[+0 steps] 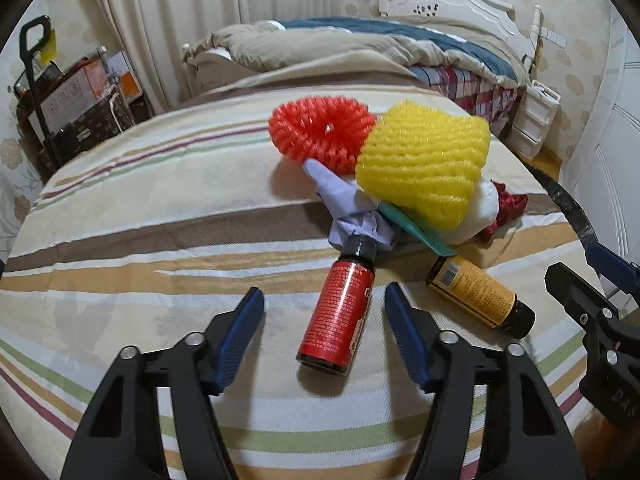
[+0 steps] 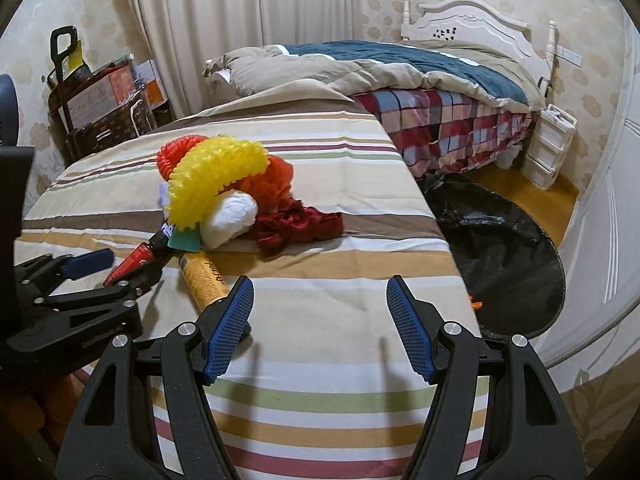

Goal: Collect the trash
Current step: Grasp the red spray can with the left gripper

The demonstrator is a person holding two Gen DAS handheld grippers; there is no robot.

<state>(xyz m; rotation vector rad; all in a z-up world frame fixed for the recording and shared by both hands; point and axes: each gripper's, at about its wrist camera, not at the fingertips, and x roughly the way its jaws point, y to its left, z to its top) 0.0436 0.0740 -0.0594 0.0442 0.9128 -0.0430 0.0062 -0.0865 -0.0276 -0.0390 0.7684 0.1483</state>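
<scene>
A red bottle (image 1: 340,312) with a black cap lies on the striped table cover (image 1: 160,200). My left gripper (image 1: 324,312) is open around it, with a blue pad on either side and neither touching. To its right lies a yellow bottle (image 1: 476,296). Behind both is a heap: yellow foam net (image 1: 424,160), red foam net (image 1: 320,128), lilac wrapper (image 1: 344,200), teal piece (image 1: 412,224), white wad (image 1: 484,208) and dark red cloth (image 2: 300,224). My right gripper (image 2: 320,292) is open over bare cover, its left finger hiding the end of the yellow bottle (image 2: 202,276).
A black trash bag (image 2: 500,232) lies open on the floor past the table's right edge. Behind stand a bed (image 2: 400,72) with quilts, a white drawer unit (image 2: 548,152), curtains, and a trolley with boxes (image 2: 96,96) at the left.
</scene>
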